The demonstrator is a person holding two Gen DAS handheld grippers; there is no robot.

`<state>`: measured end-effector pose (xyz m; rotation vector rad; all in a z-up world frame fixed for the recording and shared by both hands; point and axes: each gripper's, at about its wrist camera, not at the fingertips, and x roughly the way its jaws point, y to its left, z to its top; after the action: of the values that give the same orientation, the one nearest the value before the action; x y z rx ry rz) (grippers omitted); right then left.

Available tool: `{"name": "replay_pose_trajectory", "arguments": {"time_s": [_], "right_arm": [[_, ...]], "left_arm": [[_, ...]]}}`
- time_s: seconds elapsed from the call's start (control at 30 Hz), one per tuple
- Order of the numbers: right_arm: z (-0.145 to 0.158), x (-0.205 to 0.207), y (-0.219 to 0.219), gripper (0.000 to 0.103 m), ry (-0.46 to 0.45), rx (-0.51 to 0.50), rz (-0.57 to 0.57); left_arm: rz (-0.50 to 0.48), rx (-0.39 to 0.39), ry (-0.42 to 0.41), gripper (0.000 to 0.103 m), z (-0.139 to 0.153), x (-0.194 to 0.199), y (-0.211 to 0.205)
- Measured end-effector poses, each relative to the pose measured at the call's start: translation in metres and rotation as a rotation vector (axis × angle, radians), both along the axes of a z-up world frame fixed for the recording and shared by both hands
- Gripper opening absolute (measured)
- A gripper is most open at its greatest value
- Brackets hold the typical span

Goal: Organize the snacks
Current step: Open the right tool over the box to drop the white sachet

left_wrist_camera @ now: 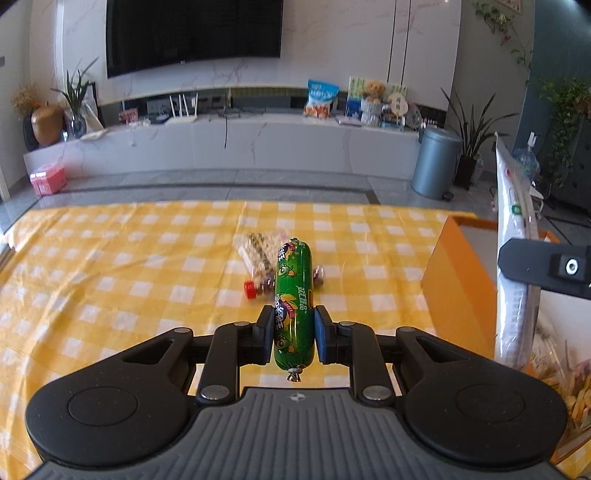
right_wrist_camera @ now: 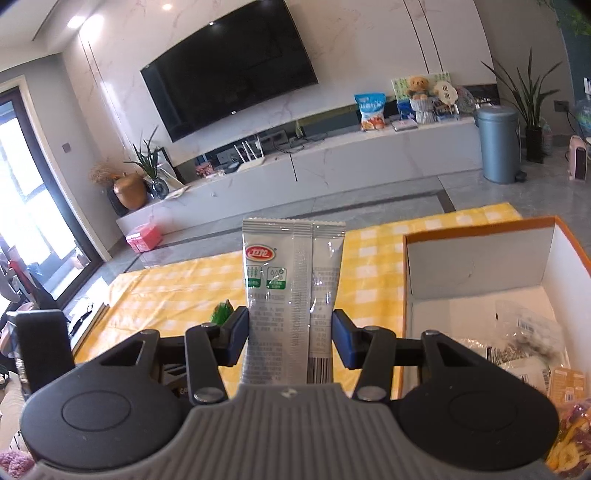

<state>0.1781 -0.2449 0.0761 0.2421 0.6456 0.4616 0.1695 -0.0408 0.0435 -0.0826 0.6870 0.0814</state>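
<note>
Left gripper (left_wrist_camera: 294, 334) clamped on green sausage (left_wrist_camera: 293, 306), lifted clear of the tablecloth (left_wrist_camera: 110, 258). Right gripper (right_wrist_camera: 290, 341) closed around upright silver packet (right_wrist_camera: 293, 291), beside the orange box (right_wrist_camera: 480, 227) at the table's right edge. Several snacks already in that box. Farther out, mid-table: clear-wrapped snack (left_wrist_camera: 258, 253) not yet collected. By appearances, nearly done.

wall television (left_wrist_camera: 194, 31), grey bin (left_wrist_camera: 436, 162) (lidded), teddy bear (right_wrist_camera: 418, 86)
</note>
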Motion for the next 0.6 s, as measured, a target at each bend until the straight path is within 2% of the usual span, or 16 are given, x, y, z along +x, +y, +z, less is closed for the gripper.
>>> {"name": "replay_pose_trajectory", "arguments": {"time_s": [0.23, 0.37, 0.5, 0.6], "right_arm": [[0.017, -0.009, -0.032, 0.048, -0.047, 0.059, -0.056], [0.019, -0.009, -0.061, 0.048, -0.062, 0.079, -0.131], [0.02, -0.003, -0.114, 0.048, -0.051, 0.104, -0.29], [0.012, 0.018, -0.145, 0.048, 0.009, 0.074, -0.429]], "left_arm": [[0.011, -0.04, -0.079, 0.025, 0.031, -0.009, -0.011], [-0.008, -0.05, -0.117, 0.025, 0.039, -0.01, -0.02], [-0.036, -0.07, -0.137, 0.025, 0.042, -0.003, -0.031], [-0.06, -0.107, -0.137, 0.025, 0.04, 0.005, -0.04]]}}
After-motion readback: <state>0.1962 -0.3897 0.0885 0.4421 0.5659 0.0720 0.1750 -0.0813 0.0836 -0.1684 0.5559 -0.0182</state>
